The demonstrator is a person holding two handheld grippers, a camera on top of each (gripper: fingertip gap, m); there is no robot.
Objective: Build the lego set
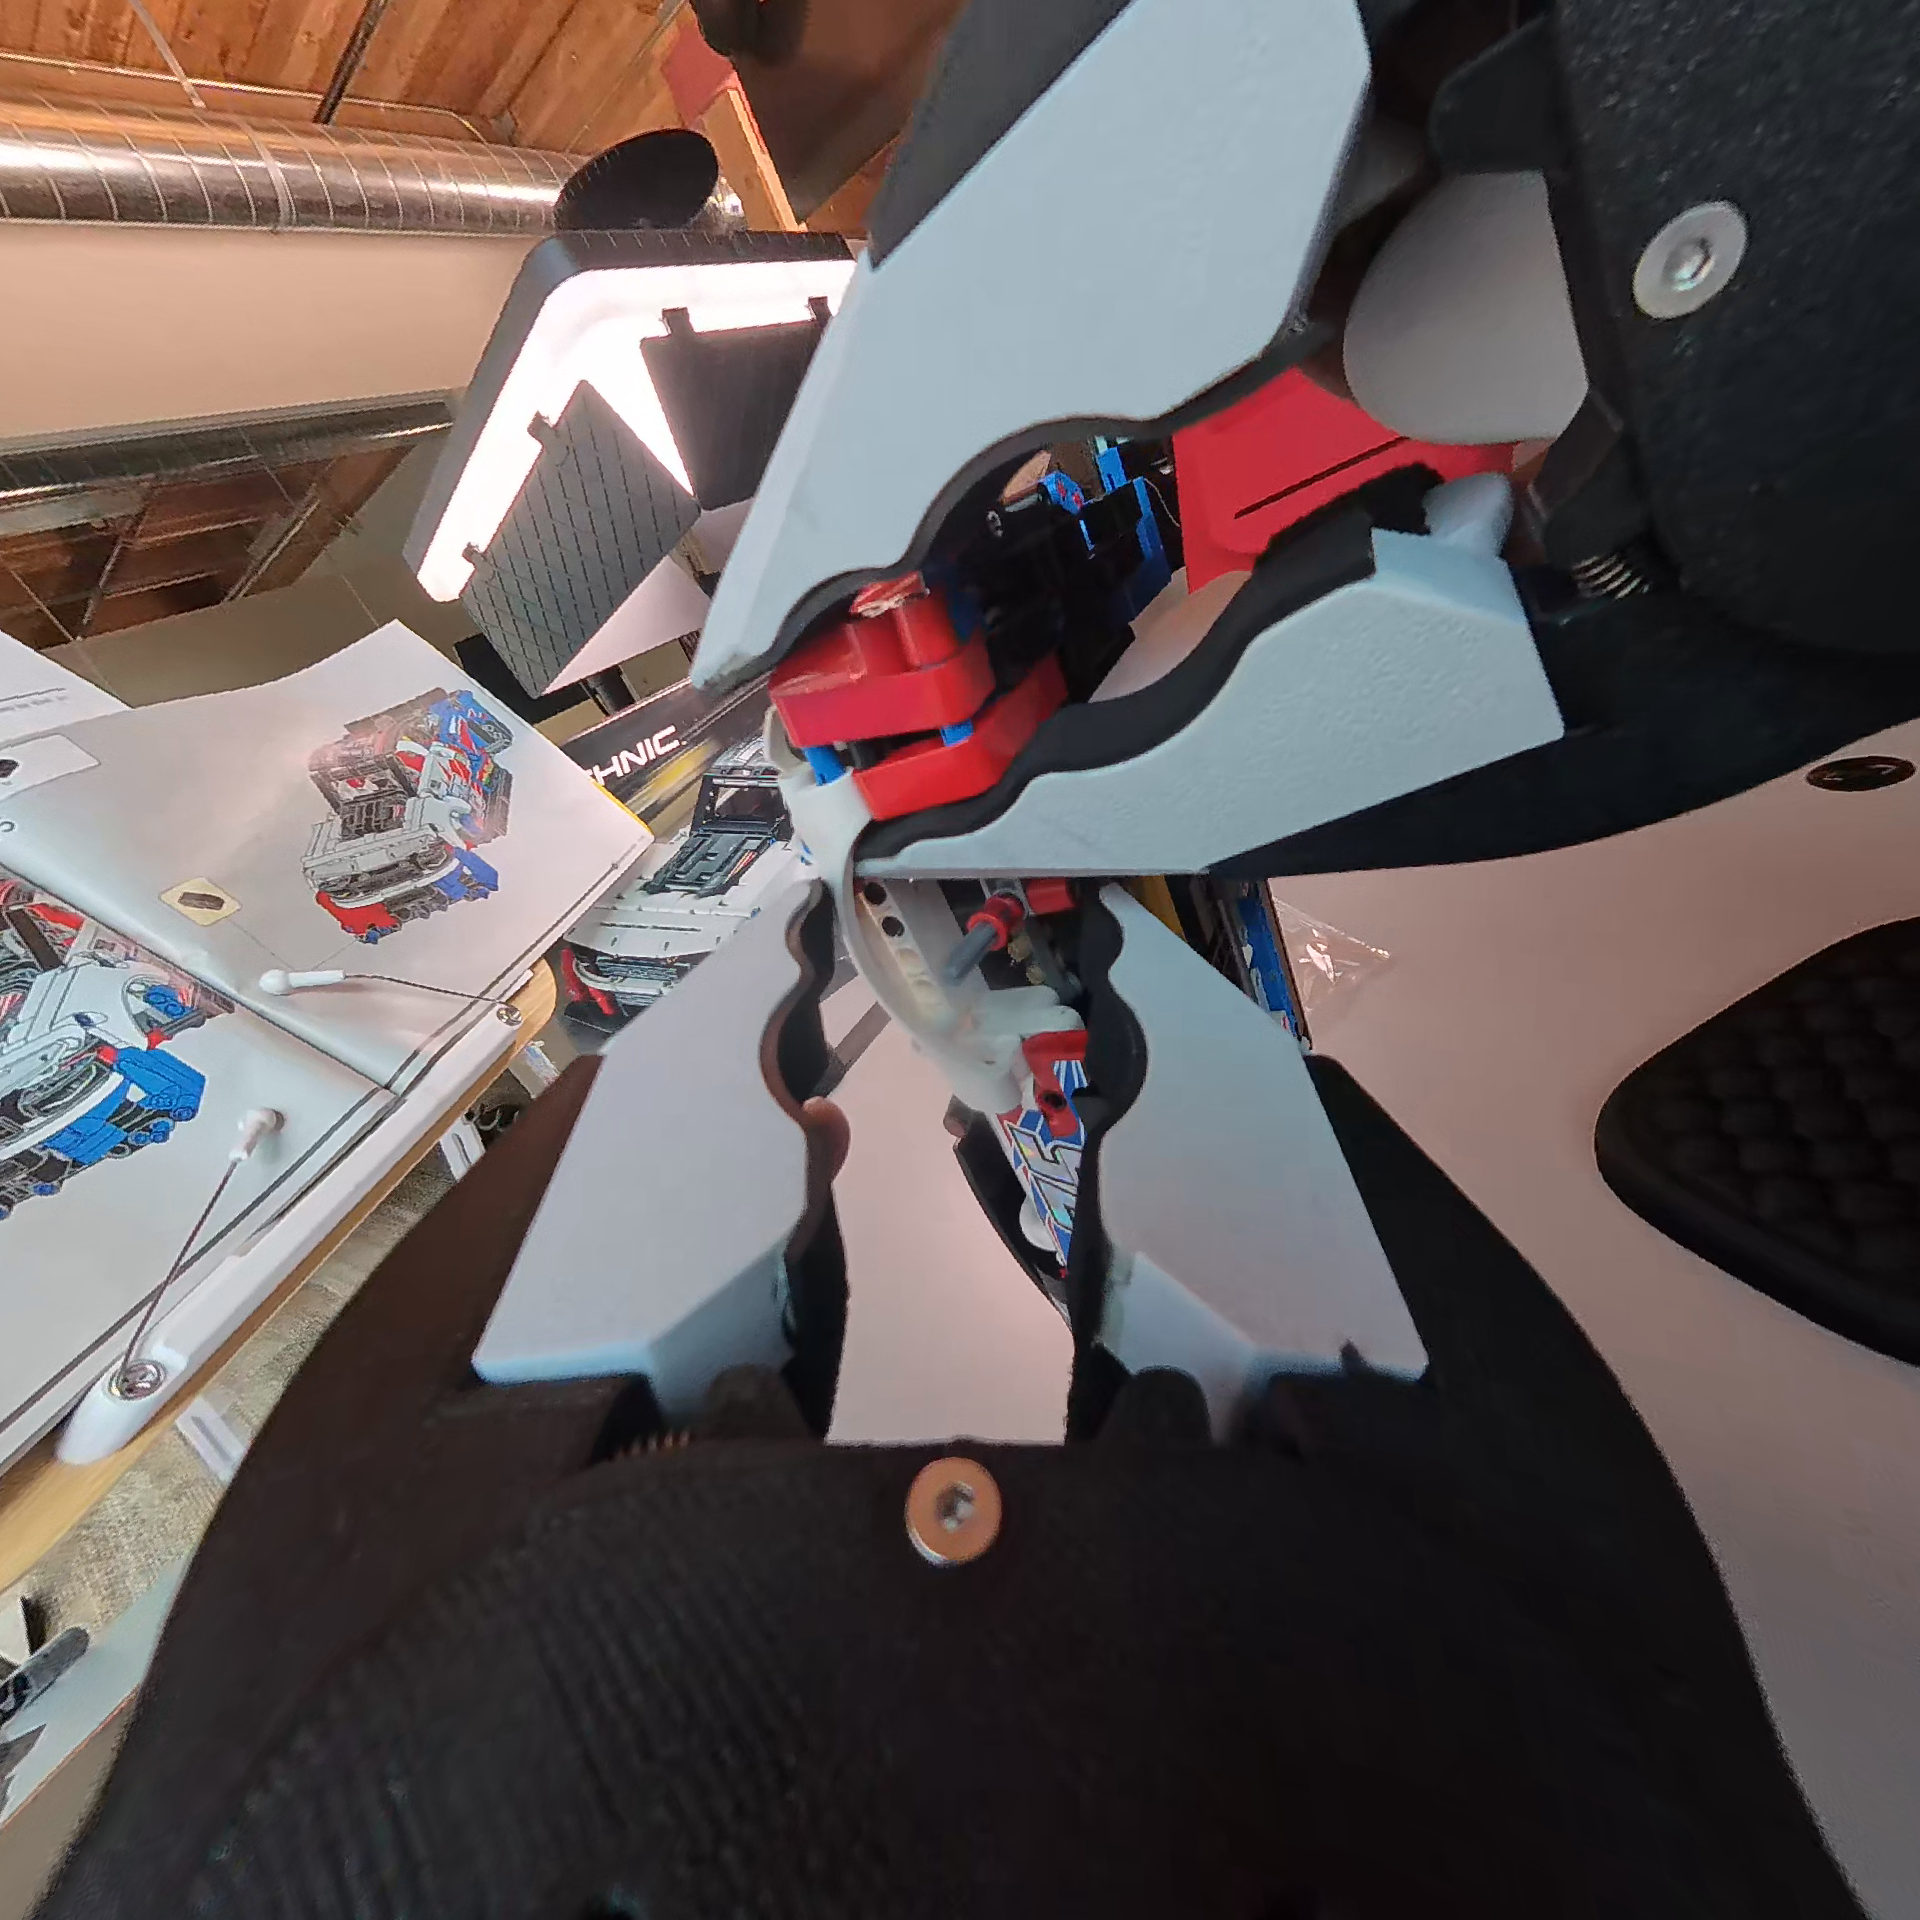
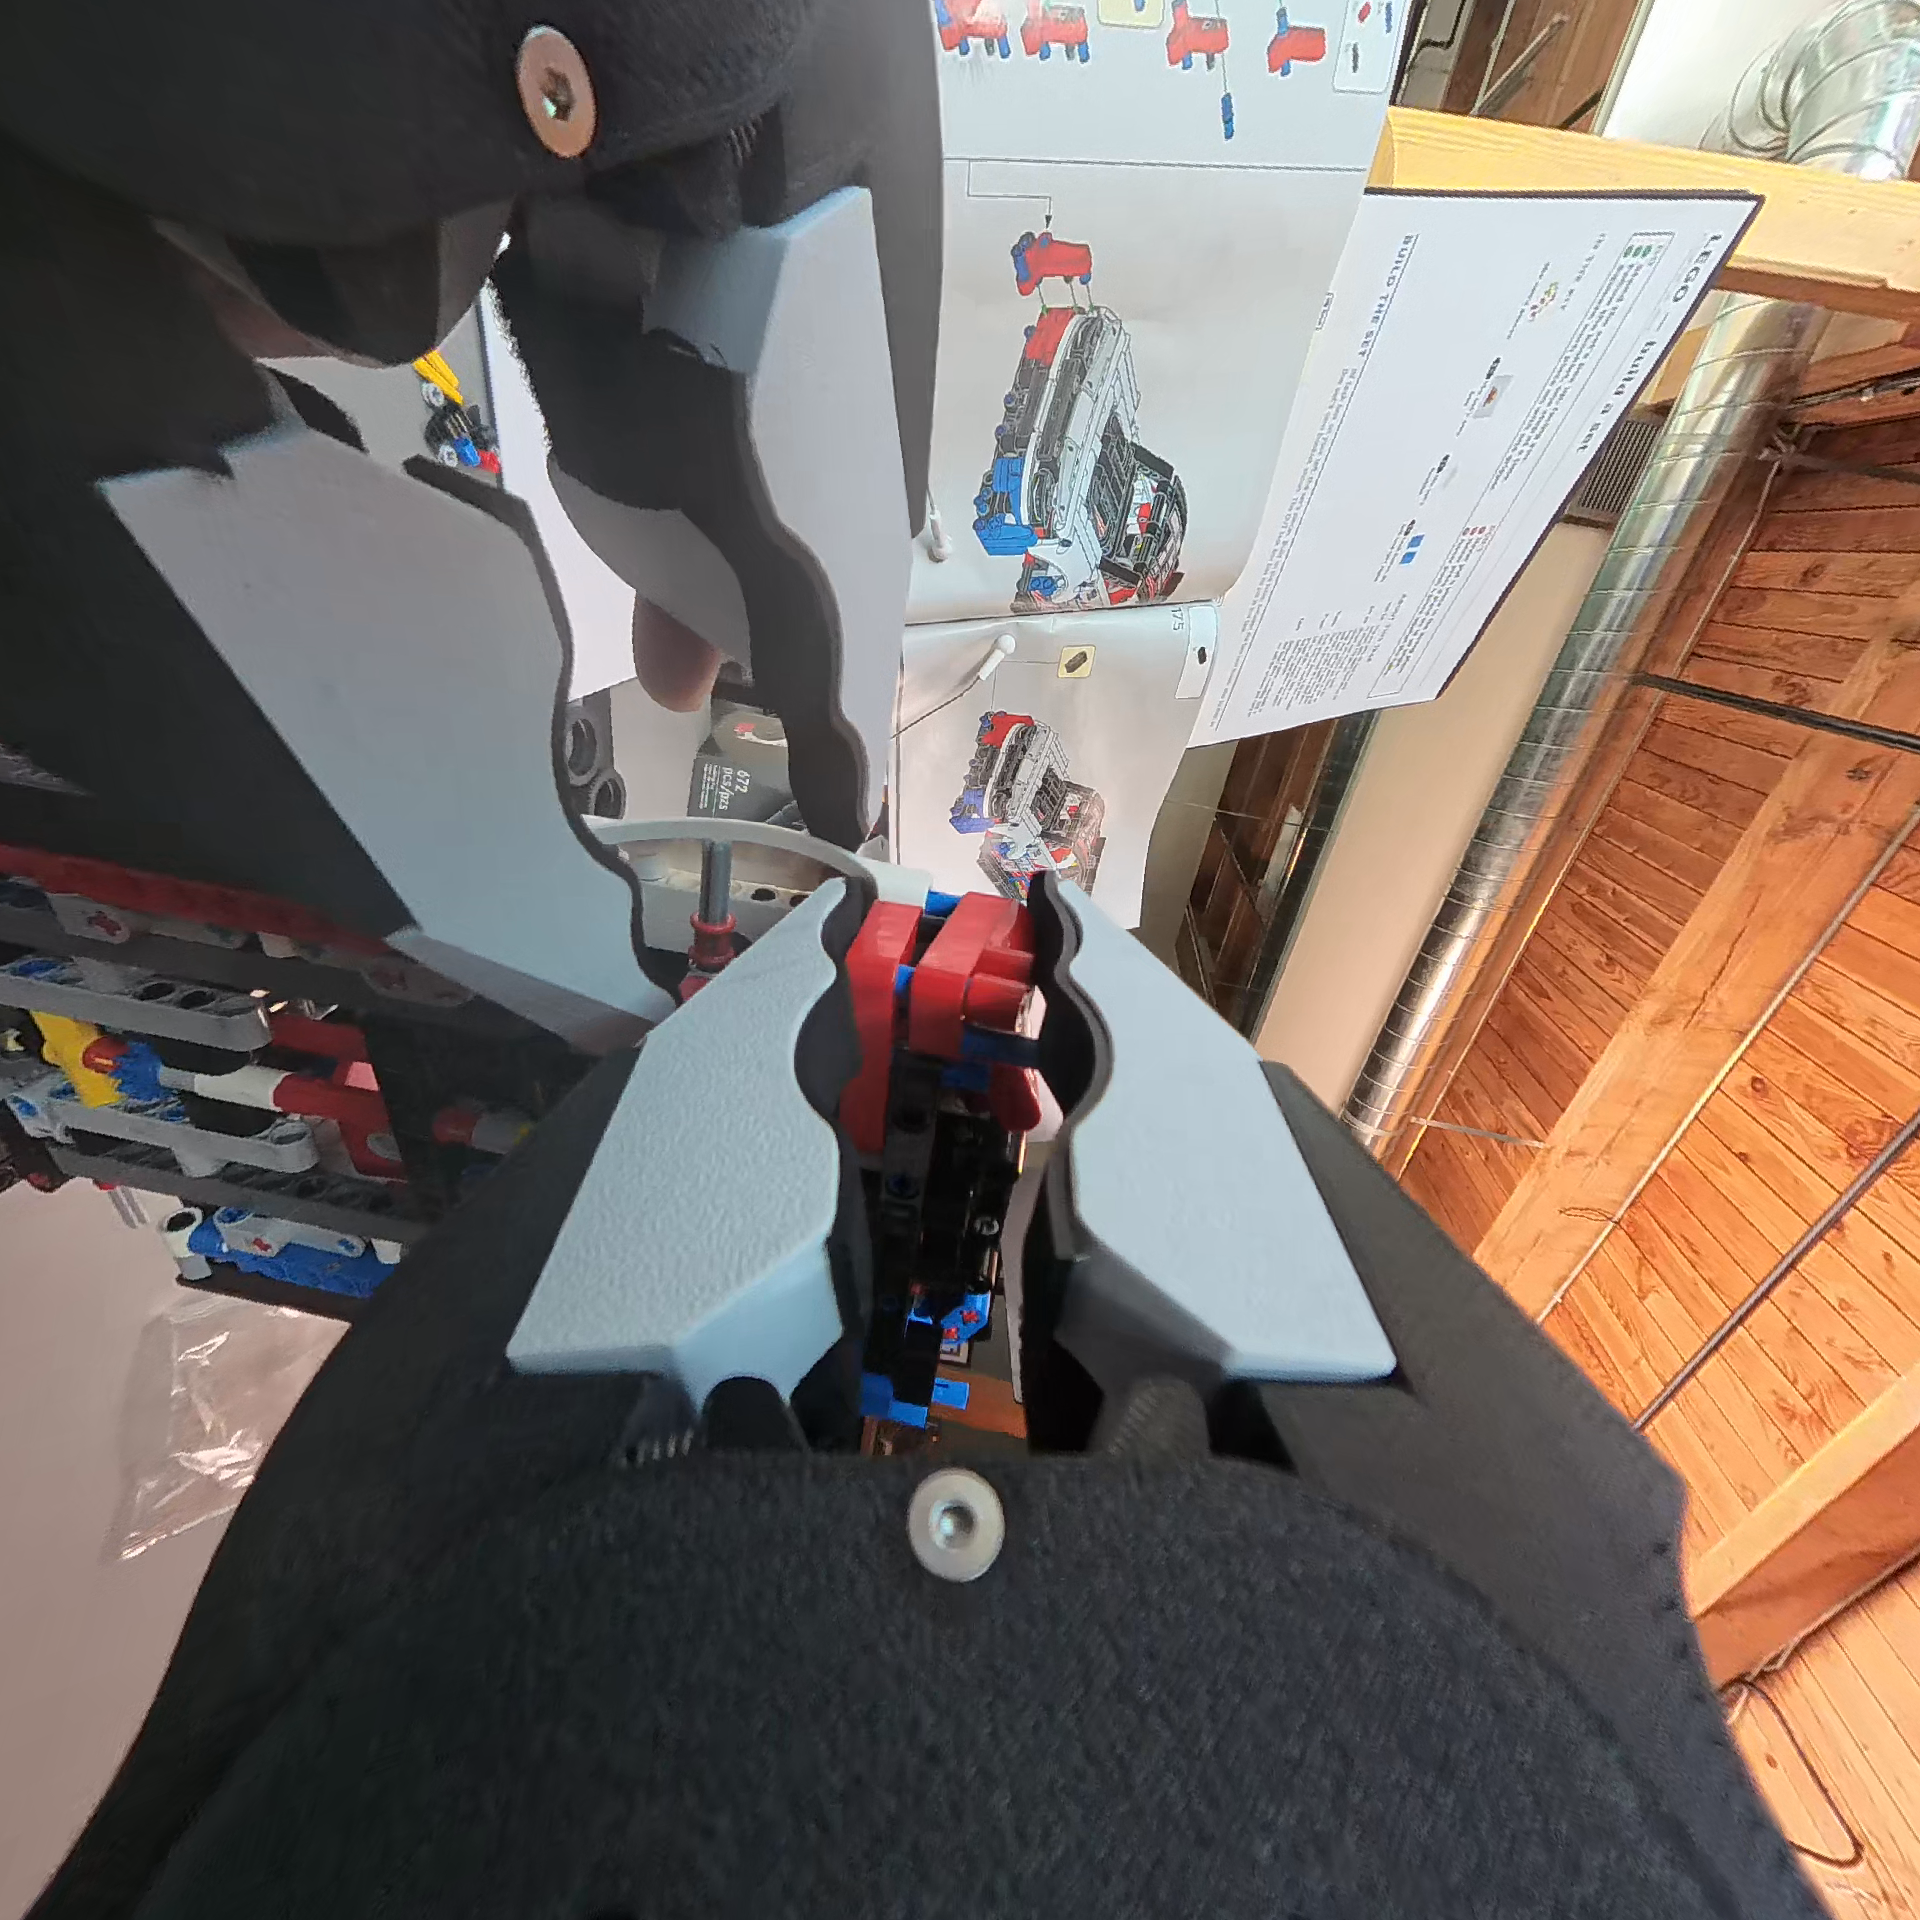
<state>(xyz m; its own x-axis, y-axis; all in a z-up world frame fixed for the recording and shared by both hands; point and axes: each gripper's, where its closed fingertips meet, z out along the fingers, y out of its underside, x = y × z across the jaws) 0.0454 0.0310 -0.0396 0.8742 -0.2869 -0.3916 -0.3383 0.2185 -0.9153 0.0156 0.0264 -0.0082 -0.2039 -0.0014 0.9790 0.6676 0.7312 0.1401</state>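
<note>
Lego car chassis (image 2: pixel 208 1101), a long frame of grey, black, red and blue beams, was held up off the white tabletop (image 1: pixel 1558 987) between your two grippers, with the open instruction booklet (image 1: pixel 343 831) propped on its wooden stand just beyond. Your right gripper (image 2: pixel 945 997) had its fingers nearly together, clamped on the red sub-assembly (image 2: pixel 935 997) with its blue pins, which was pressed end-on against the white curved arch (image 2: pixel 727 831) at the chassis's end. Your left gripper (image 1: pixel 945 1039) sat with its fingers spread to a moderate gap around the chassis; its right-hand pad lay against the stickered panel (image 1: pixel 1049 1153), but whether the other pad touched anything could not be told, so the firmness of that hold was unclear. Judging by the booklet page, which drew a red block going onto one end of the car, you seemed to be at the step of seating that block. Your next move probably called for lining up the blue pins with their holes and pushing straight in while the left gripper braced the frame against the push.
</note>
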